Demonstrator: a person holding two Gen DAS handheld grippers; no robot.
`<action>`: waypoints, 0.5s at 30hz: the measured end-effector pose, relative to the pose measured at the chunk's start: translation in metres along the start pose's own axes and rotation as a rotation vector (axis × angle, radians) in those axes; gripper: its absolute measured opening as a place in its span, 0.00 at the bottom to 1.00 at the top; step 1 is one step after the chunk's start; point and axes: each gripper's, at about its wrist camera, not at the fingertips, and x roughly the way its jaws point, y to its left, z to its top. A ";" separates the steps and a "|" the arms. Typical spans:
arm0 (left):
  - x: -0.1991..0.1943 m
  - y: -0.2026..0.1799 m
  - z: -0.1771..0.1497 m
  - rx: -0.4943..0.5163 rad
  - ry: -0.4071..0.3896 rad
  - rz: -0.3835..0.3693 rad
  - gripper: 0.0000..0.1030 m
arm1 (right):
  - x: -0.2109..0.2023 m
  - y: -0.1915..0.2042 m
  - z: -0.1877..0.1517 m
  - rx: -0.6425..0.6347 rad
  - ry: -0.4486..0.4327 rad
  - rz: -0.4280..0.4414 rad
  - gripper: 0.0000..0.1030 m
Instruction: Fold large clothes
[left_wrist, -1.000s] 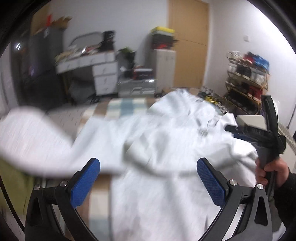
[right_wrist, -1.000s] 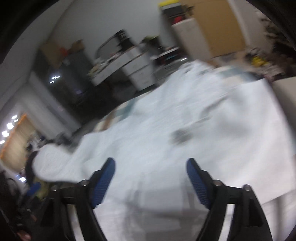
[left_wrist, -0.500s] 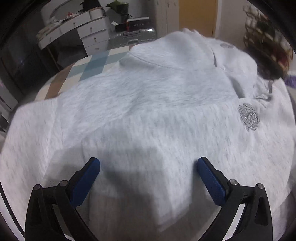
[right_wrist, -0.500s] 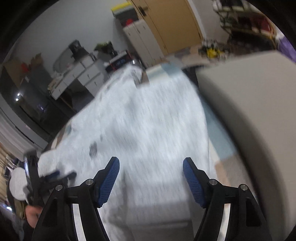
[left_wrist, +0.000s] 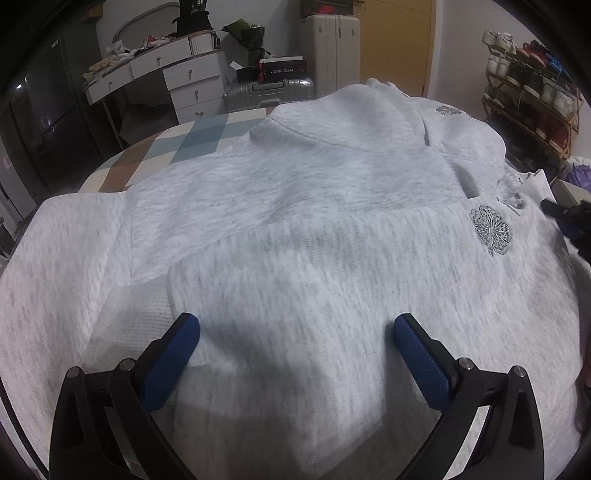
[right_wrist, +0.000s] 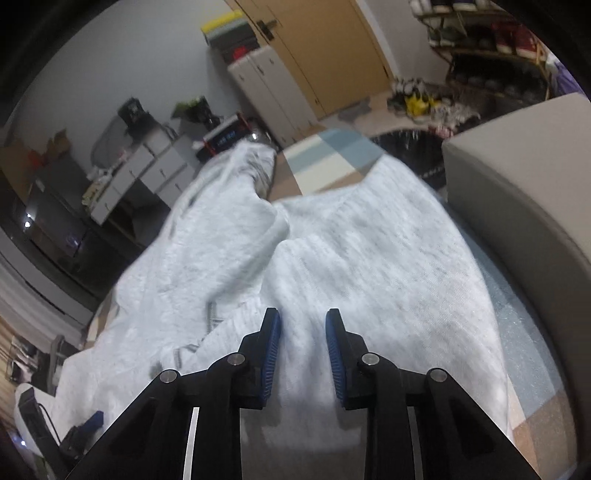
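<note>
Right claw narrowed since earlier, gap remains above sweatshirt; left claw spread wide over hem.

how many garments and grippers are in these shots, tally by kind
Grey hoodie: 1, spread on the checked table
Grippers: 2, the left gripper with jaws wide open, the right gripper with jaws narrowed over the fabric
Total: 3

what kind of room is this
Most likely a lived-in home bedroom or spare room: a white drawer desk, a loaded shoe rack and a silver suitcase surround the surface where the grey hoodie lies.
</note>
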 end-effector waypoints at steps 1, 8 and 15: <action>0.002 0.001 -0.001 0.001 0.000 0.001 0.99 | -0.013 0.002 0.000 -0.017 -0.051 0.034 0.26; -0.003 -0.002 0.002 0.000 0.003 0.001 0.99 | 0.009 0.042 0.000 -0.185 0.071 0.044 0.34; -0.001 -0.006 0.013 -0.001 0.009 0.007 0.99 | -0.013 0.022 0.006 -0.081 0.018 0.198 0.35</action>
